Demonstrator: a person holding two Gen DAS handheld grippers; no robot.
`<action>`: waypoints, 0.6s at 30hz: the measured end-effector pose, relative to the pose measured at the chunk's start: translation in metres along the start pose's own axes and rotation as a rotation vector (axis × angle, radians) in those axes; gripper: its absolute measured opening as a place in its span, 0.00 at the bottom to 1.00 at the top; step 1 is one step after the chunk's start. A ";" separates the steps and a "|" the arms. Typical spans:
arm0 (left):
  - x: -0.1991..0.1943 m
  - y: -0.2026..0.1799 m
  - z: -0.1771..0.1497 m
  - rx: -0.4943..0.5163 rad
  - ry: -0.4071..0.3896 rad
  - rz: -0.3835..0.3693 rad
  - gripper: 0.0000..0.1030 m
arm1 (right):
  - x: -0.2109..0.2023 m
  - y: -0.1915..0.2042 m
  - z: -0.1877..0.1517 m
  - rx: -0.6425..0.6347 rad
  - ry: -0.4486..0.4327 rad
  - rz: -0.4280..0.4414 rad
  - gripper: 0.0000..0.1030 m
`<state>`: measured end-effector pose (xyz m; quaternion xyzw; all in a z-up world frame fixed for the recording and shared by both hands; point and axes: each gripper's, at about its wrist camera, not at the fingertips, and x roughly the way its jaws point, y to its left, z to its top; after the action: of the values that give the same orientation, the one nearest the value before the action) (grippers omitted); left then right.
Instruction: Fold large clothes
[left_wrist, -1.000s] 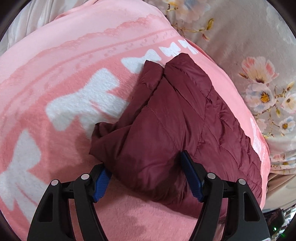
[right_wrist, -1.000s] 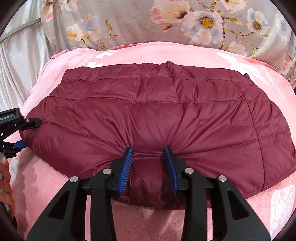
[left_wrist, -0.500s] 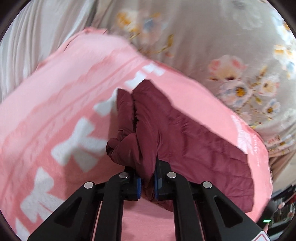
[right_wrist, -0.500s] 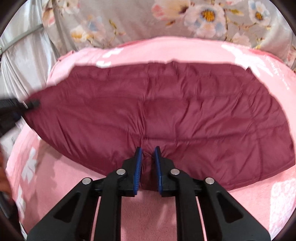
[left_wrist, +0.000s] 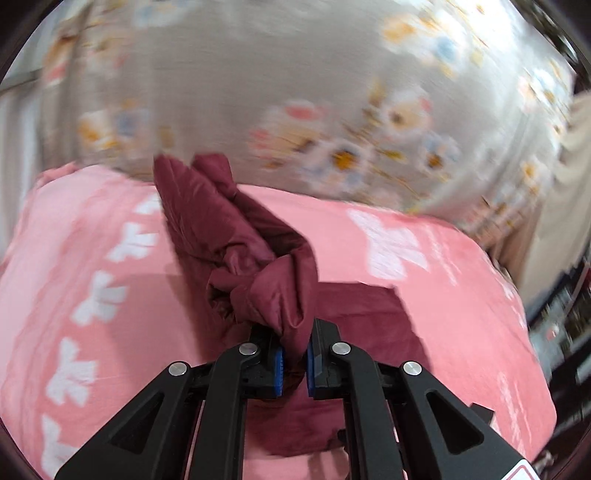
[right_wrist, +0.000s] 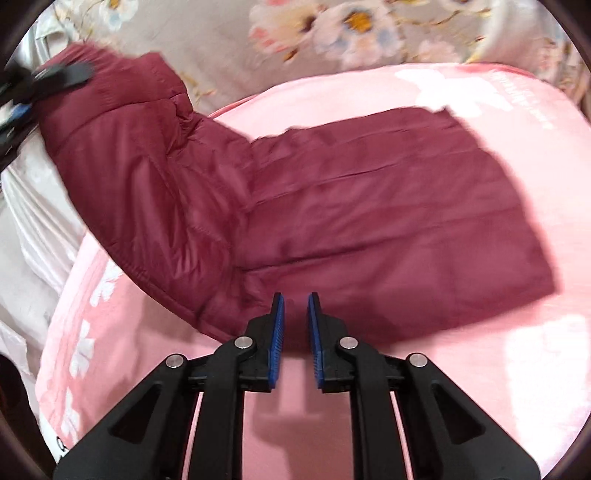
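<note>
Clamped narrow in the left tongs (left_wrist: 291, 332): a twisted wad of the maroon quilted jacket (left_wrist: 258, 258), filling the gap between the blue pads (left_wrist: 279, 363). Lifted clear above the pink bow-print blanket (left_wrist: 92, 240), with one puffy end standing up ahead of the tips. Blurred by motion all through this view.

Over at the right tongs (right_wrist: 295, 321): drawn narrow as well, with the near hem of the jacket (right_wrist: 369, 206) lying between the pads (right_wrist: 277, 325) and apparently pinched there, low against the blanket (right_wrist: 480, 369). Ahead and to the right of those tips, spread flat across the bedding, the wide body panel. Ahead and far to the left, swung up in a slanting flap, the other end, hanging from the left tongs (right_wrist: 55, 79) high at the picture's edge. Beyond everything, along the far side, a grey floral sheet (right_wrist: 332, 29).

Judged to be mid-fold: one side raised for carrying over the flat half, the anchored hem serving as the hinge. Called for next: sweeping the raised end across toward the right, lowering it so the edges meet squarely, then letting go with both tongs. Worth watching for slippery puffy fabric sliding out of line or springing back open.
</note>
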<state>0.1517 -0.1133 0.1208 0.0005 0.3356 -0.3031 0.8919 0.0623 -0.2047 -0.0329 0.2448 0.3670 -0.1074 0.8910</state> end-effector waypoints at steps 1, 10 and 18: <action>0.012 -0.016 -0.002 0.024 0.023 -0.025 0.06 | -0.009 -0.009 -0.003 0.007 -0.013 -0.030 0.13; 0.101 -0.099 -0.077 0.188 0.358 -0.015 0.21 | -0.065 -0.076 -0.015 0.090 -0.030 -0.228 0.26; 0.012 -0.060 -0.073 0.083 0.231 -0.085 0.71 | -0.099 -0.083 0.018 0.067 -0.143 -0.206 0.51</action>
<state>0.0828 -0.1539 0.0691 0.0579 0.4228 -0.3519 0.8331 -0.0280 -0.2835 0.0186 0.2271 0.3221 -0.2279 0.8904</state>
